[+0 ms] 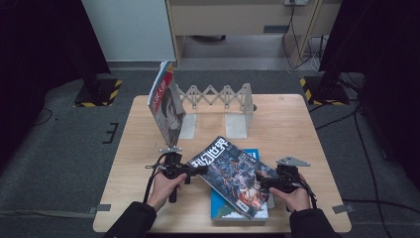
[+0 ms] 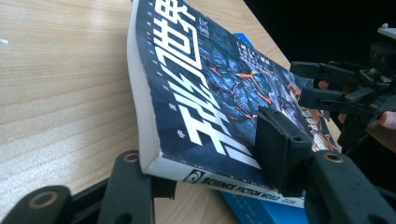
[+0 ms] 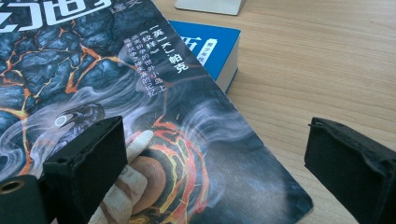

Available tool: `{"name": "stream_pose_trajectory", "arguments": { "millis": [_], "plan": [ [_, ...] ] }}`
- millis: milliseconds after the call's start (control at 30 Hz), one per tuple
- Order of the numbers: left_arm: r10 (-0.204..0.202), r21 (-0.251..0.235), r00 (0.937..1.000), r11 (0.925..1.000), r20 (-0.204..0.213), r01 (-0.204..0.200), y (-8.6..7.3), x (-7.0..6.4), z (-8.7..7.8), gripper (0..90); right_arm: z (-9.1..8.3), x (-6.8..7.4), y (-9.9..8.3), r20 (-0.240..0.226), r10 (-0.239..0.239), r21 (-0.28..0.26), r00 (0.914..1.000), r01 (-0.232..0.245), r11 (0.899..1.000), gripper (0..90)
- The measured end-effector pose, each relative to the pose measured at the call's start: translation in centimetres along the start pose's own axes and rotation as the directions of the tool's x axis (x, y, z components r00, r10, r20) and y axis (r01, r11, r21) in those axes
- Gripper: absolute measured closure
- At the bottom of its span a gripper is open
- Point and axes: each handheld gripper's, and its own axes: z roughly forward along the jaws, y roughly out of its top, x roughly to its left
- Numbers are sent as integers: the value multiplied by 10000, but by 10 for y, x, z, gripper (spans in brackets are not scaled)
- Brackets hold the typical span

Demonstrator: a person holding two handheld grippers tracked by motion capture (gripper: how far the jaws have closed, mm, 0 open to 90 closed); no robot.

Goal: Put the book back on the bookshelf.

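A dark science-fiction magazine point(image 1: 230, 173) with a lava-pattern cover lies askew on a blue book point(image 1: 233, 210). Its spine end is raised off the table. My left gripper point(image 1: 198, 170) is shut on that spine corner: in the left gripper view one jaw sits under the magazine point(image 2: 210, 84) and the other presses on its cover, with the left gripper point(image 2: 210, 154) closed around it. My right gripper point(image 1: 261, 181) is open over the magazine's opposite lower corner. In the right gripper view the right gripper point(image 3: 219, 158) straddles the cover point(image 3: 93, 60), pads apart. The blue book point(image 3: 210, 46) shows beyond.
A second magazine point(image 1: 167, 106) stands upright, leaning at the left end of a white expandable book rack point(image 1: 218, 96) at the table's far side. The wooden table point(image 1: 287, 124) has bare room to the right and left. The right gripper point(image 2: 301, 83) shows in the left gripper view.
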Motion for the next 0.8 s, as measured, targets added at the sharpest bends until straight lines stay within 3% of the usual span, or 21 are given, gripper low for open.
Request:
{"name": "stream_pose_trajectory", "arguments": {
  "millis": [500, 800],
  "plan": [
    [-414, -128, 9991, 9991, 87, 415, 12, -15, -8, 634, -2, -2, 3, -192, -25, 220, 9998, 29, 9998, 71],
    [-731, -471, 9972, 9962, 137, 737, 24, -20, -22, 688, -9, -14, 5, 248, 316, -100, 9992, -313, 9995, 75]
  ]
}}
